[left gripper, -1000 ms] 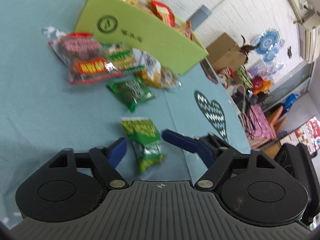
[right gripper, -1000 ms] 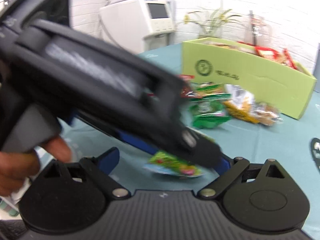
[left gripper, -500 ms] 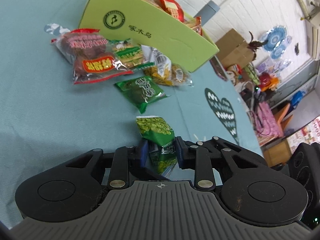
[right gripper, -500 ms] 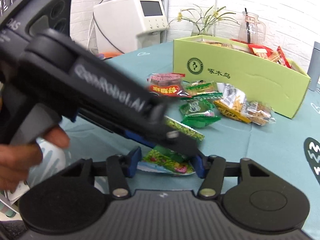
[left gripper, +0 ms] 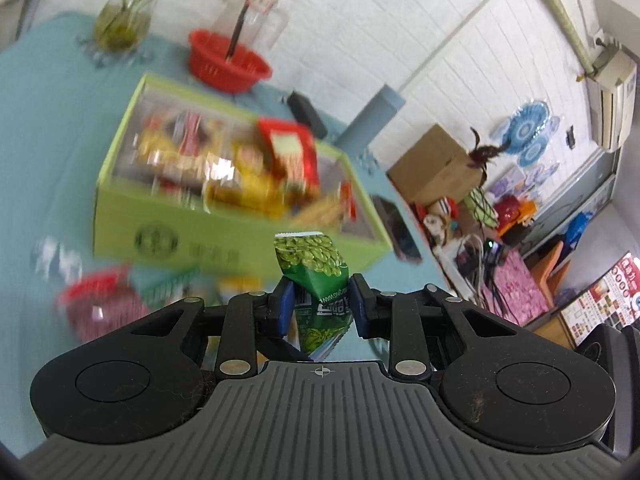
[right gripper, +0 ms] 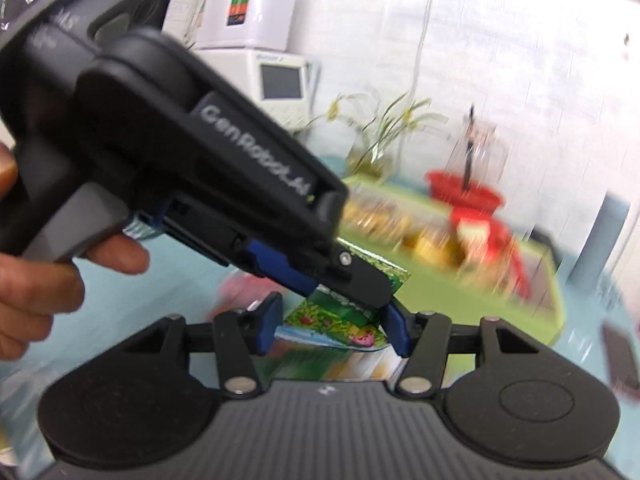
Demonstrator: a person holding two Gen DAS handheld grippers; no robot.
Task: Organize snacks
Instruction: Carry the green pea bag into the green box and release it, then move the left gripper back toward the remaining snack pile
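My left gripper (left gripper: 320, 300) is shut on a green pea snack packet (left gripper: 312, 260), held upright off the teal table just in front of the lime-green snack box (left gripper: 192, 236). My right gripper (right gripper: 336, 328) grips a flat, colourful snack packet (right gripper: 320, 320) between its blue pads; its jaws are opening slightly while the pads still press on the packet. The left tool's black housing (right gripper: 180, 140) crosses the right wrist view, a hand (right gripper: 36, 280) holding it, with the green packet (right gripper: 396, 276) at its tip. The box (right gripper: 500, 320) lies behind, full of blurred snacks.
Loose packets (left gripper: 96, 308) lie on the table left of the box. Behind the box stand a red basket (left gripper: 228, 64), a glass jug and a vase of plants (left gripper: 120, 28). A phone (left gripper: 396, 228) lies to the box's right.
Both grippers closed on their packets and lifted them off the table. Both views rose and swung toward the green box, whose inside now shows.
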